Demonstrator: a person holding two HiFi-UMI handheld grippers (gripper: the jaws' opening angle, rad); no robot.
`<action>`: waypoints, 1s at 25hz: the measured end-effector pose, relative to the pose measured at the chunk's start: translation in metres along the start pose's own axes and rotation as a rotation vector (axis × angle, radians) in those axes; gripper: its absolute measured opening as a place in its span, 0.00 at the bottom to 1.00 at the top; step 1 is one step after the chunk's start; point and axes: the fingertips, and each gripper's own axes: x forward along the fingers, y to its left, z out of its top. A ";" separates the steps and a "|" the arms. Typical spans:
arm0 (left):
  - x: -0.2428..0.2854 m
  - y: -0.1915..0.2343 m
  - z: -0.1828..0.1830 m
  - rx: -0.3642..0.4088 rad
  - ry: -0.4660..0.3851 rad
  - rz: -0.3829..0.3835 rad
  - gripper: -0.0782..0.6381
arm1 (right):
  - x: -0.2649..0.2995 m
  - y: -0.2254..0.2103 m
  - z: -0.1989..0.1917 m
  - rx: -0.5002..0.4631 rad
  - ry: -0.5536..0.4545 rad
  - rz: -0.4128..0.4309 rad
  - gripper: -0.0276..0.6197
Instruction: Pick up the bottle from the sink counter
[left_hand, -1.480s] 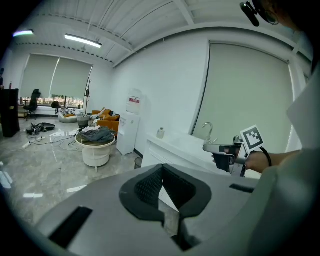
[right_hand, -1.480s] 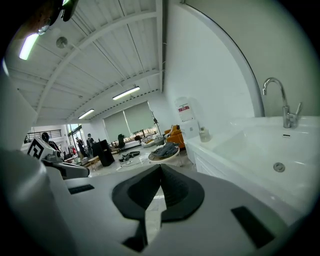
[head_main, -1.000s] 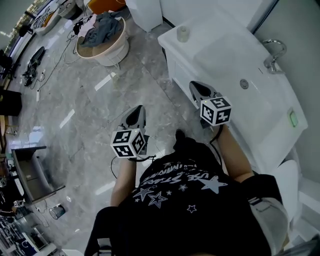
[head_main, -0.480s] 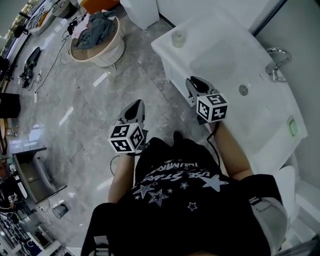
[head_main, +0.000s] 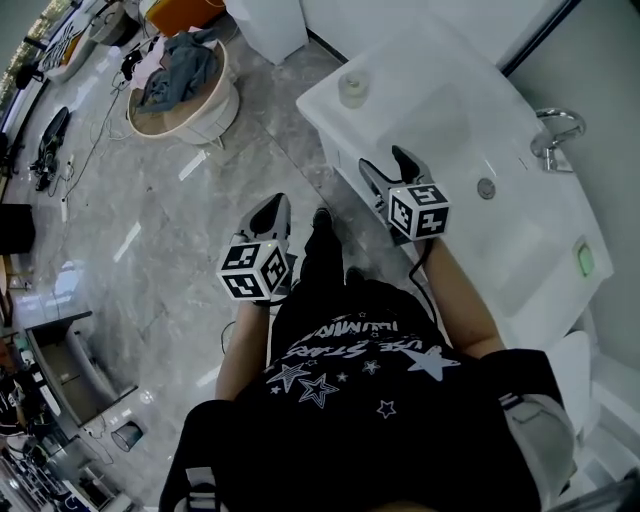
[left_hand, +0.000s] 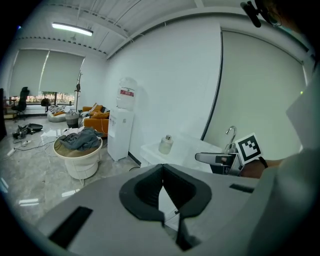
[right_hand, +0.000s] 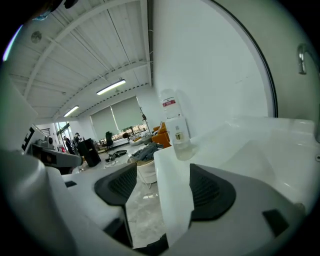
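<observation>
A small pale bottle (head_main: 352, 88) with a cap stands on the far left corner of the white sink counter (head_main: 440, 70). It also shows as the bottle (left_hand: 165, 144) in the left gripper view and as the bottle (right_hand: 180, 137) ahead of the right jaws. My right gripper (head_main: 388, 165) hovers over the counter's front edge, well short of the bottle; its jaws are opening, with nothing gripped between them. My left gripper (head_main: 270, 207) hangs over the floor to the left, shut and holding nothing.
A round laundry basket (head_main: 215, 110) with clothes stands on the marble floor at the far left. A water dispenser (left_hand: 122, 132) is beside the counter. The basin has a drain (head_main: 486, 187) and a faucet (head_main: 553, 138). A person's legs and torso fill the lower view.
The right gripper's jaws have gone from shut to wide apart. Both grippers have moved slightly forward toward the counter, and the person has stepped closer.
</observation>
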 end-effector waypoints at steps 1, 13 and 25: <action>0.007 0.004 0.004 0.002 0.001 -0.007 0.12 | 0.005 -0.004 0.003 0.000 -0.002 -0.015 0.51; 0.095 0.051 0.065 0.034 0.019 -0.105 0.12 | 0.081 -0.040 0.025 -0.021 0.036 -0.125 0.57; 0.155 0.091 0.099 0.039 0.057 -0.155 0.12 | 0.152 -0.065 0.030 -0.025 0.101 -0.184 0.57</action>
